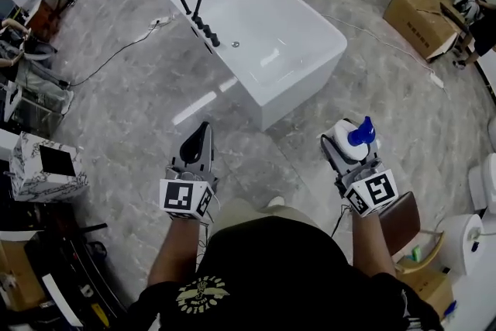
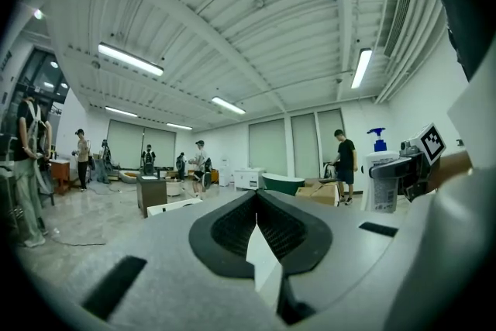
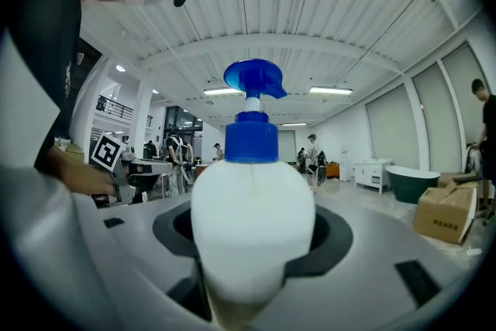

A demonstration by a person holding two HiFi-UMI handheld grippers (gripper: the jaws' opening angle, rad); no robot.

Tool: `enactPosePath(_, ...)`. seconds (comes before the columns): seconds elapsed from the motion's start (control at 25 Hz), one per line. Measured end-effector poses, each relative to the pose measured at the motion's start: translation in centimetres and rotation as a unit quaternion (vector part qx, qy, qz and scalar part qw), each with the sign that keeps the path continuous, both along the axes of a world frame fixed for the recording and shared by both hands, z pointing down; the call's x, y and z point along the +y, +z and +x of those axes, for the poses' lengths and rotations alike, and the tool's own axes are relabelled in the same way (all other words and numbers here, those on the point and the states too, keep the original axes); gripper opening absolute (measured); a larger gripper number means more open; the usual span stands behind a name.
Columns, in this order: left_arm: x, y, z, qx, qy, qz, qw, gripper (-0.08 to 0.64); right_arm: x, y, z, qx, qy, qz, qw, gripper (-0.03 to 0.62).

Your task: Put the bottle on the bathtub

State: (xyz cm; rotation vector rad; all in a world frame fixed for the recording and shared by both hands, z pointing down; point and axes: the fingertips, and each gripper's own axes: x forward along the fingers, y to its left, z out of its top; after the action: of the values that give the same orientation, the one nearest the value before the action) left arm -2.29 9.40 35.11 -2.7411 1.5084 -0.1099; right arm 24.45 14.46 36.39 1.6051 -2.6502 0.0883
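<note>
One bathtub (image 1: 298, 89): white and freestanding on the grey floor, well ahead of the person. A black faucet (image 1: 203, 5) stands on its left rim.
Cardboard box (image 1: 418, 19): lies beyond the tub at the right. Its side has print, too small to read.
Left tongs (image 1: 198, 145): pressed together with nothing between them, held low at the person's left.
Right tongs (image 1: 350, 153): pinching the bottle across its white body, one jaw on each side, low on the belly.
Bottle (image 3: 252, 229): upright in the right tongs, carried in the air at the person's right, well apart from the tub.
Pump head (image 3: 254, 77): blue, on a blue collar, with the spout turned sideways.
Handling: likely smooth, fairly stiff plastic, so slippery rather than fragile. How full it is cannot be seen, so neither can its weight. The rounded body is the place to hold it. The pump would probably turn or press down if gripped. It looks tall, so it needs a flat stretch of rim to stand on.
Writing: no brand is readable on the bottle. Only the square black-and-white markers on the tongs' cubes are clear.
</note>
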Motion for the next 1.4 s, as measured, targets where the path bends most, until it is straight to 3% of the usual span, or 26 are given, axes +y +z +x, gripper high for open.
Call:
enactPosePath(0.32,-1.8,1.1,-2.2,-0.005,-0.023,-0.016,0.9996,0.009,-3.1,1.0,-1.5,-0.009,-0.019,-0.009,1.000,0.259)
enactPosePath(1.12,-15.8,0.9,-2.4,0.004,0.039,-0.014,0.9991,0.009,-14.0,0.9,-3.6,-0.005,0.020,-0.016,1.000,0.259)
enactPosePath(1.4,-20.3,1.5,-4.5,0.006,0.048,-0.023,0.9986,0.009,-18.4,0.7,-5.7,0.003,0.027,-0.018,0.999,0.259)
